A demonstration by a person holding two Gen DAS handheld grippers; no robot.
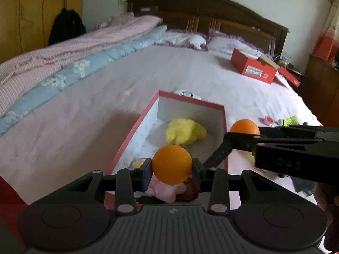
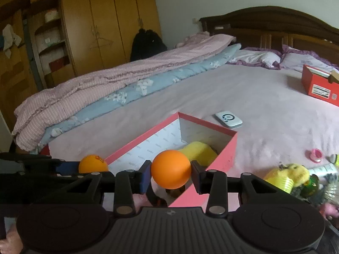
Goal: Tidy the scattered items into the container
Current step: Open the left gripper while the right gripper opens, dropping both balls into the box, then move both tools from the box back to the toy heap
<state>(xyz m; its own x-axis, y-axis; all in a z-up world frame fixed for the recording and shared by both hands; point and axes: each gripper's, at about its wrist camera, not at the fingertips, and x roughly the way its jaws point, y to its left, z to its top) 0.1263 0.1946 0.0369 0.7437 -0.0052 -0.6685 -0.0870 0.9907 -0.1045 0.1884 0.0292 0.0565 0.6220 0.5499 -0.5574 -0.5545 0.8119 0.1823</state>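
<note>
A pink open box (image 1: 131, 133) (image 2: 222, 152) lies on the bed, holding a yellow plush (image 1: 185, 131) (image 2: 199, 150), a pink plush (image 1: 167, 190) and a black strap (image 1: 218, 152). My left gripper (image 1: 172, 170) is shut on an orange ball (image 1: 171, 164) above the box's near end. My right gripper (image 2: 171, 174) is shut on a second orange ball (image 2: 170, 166) (image 1: 244, 127) above the box's right wall. The left gripper's ball also shows in the right wrist view (image 2: 93, 163).
A white device (image 2: 228, 118) lies beyond the box. A yellow plush (image 2: 294, 173), a pink cap (image 2: 315, 155), a shuttlecock (image 1: 290, 121) and other small items lie right of the box. A red shoebox (image 1: 254, 67) sits near the pillows. Folded quilts (image 1: 63, 63) line the left.
</note>
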